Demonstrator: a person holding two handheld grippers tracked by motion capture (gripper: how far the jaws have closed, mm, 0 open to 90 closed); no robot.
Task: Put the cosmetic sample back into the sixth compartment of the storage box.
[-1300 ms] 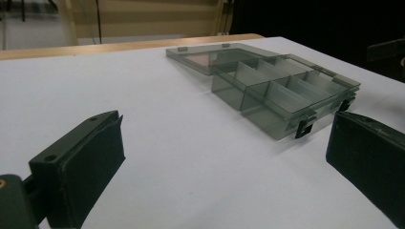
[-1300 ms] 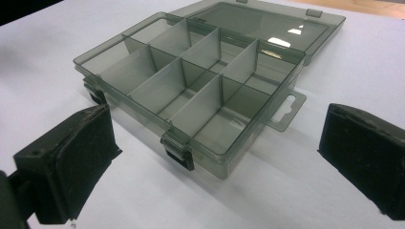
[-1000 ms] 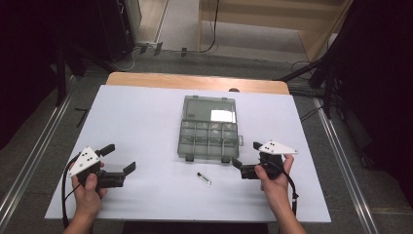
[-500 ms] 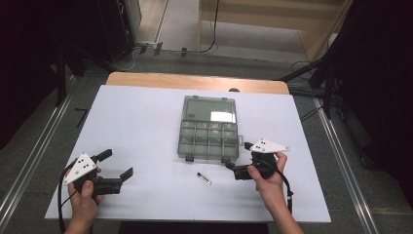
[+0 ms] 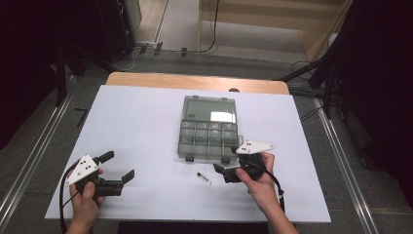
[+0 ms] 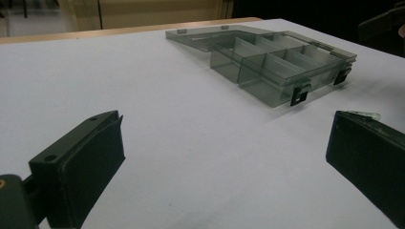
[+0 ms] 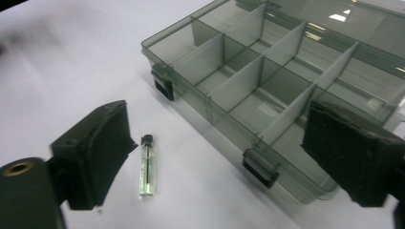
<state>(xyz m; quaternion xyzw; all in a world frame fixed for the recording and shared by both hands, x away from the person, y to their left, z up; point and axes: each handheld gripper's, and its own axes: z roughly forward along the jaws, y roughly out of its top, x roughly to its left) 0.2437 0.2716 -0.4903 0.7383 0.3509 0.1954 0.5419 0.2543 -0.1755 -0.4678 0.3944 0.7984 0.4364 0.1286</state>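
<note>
Nothing is being held: right gripper point(image 7: 215, 143) and left gripper point(image 6: 224, 162) gaping empty; vial point(image 7: 146, 166) lying beside open, empty organizer box point(image 7: 267, 81).

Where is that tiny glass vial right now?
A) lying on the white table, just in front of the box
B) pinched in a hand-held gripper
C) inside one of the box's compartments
A: the vial lies flat on the table beside the open box, with nothing gripping it.
</note>
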